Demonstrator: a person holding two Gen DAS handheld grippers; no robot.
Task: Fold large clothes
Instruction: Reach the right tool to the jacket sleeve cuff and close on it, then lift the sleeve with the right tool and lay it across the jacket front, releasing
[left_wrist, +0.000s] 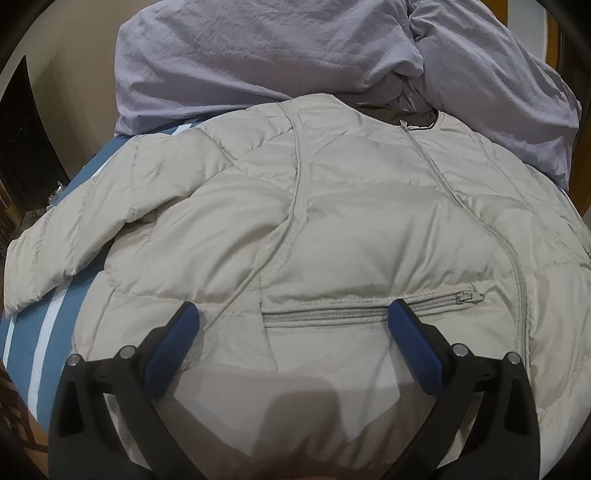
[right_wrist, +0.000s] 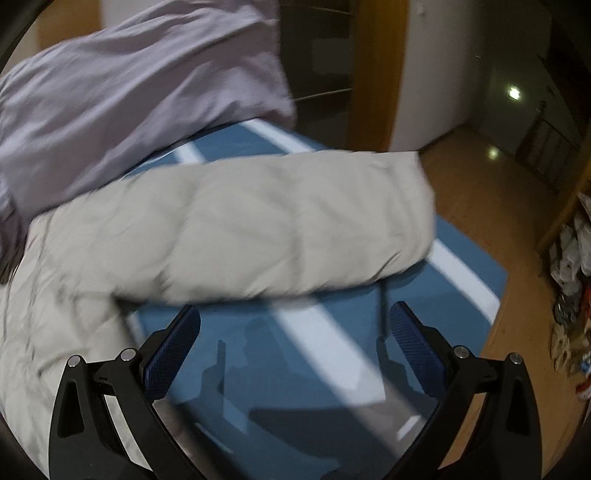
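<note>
jacket sleeve (right_wrist: 280, 229) (motion-blurred)

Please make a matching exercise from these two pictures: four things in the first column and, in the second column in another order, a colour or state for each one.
Things:
1. puffer jacket
2. bed cover
3. quilt
4. pocket zipper

Colour or state:
a. lilac, bunched up behind the jacket
b. blue with white stripes
c. closed
d. beige, lying front side up

Pairs: 1-d, 2-b, 3-a, 4-c
</note>
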